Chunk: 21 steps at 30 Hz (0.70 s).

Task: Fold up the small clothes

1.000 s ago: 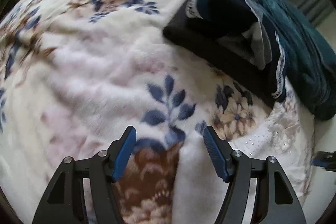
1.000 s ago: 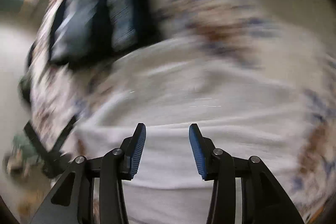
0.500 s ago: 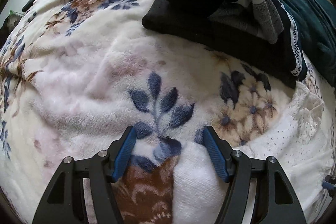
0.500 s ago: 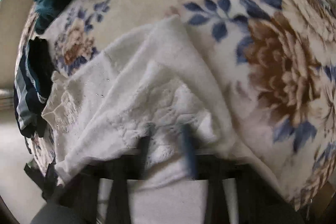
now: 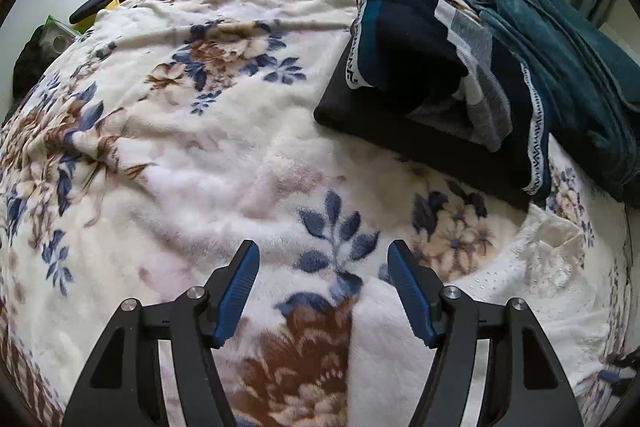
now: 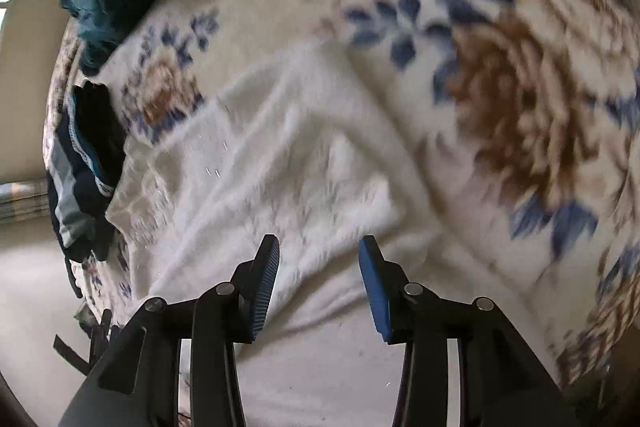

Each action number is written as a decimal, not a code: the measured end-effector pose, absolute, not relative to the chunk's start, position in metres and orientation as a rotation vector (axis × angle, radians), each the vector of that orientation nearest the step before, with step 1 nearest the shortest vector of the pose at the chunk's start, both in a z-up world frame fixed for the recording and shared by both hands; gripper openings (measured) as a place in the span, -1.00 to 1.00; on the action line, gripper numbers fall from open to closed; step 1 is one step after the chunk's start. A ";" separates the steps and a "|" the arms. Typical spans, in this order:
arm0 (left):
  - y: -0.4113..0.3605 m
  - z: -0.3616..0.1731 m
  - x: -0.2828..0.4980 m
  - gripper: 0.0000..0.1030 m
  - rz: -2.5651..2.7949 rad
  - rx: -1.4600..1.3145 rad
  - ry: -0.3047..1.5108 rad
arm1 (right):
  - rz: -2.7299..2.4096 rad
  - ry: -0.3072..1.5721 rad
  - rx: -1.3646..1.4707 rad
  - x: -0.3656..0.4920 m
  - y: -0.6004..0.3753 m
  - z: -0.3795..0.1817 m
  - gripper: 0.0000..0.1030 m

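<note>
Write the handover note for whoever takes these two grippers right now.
Left gripper: jaws open, empty, over the floral blanket.
Right gripper: jaws have just been opening; open now, nothing between them, above the white garment.
White garment lies rumpled on the blanket, unfolded.
Done: a pile of folded dark clothes sits farther back. A teal garment lies beside it, loose.
Left: flatten and fold the white garment, likely then the teal one.

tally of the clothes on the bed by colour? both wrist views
White: 1, the white garment, spread out near the bed's edge
Dark navy/black: 1 folded stack; how many pieces it holds I cannot tell
Teal: 1 crumpled heap
Total: 3 items or piles on the floral blanket
</note>
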<state>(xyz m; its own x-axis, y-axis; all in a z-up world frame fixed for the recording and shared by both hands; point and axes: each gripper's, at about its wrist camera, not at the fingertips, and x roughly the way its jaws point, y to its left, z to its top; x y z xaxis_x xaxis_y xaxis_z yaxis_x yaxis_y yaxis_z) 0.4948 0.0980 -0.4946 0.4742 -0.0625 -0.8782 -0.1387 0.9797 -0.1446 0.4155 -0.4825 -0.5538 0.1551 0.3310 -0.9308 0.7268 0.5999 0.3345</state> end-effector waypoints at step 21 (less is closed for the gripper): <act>0.052 -0.548 0.500 0.26 0.005 -0.087 1.208 | -0.496 1.418 0.965 0.393 -0.474 -0.587 -0.70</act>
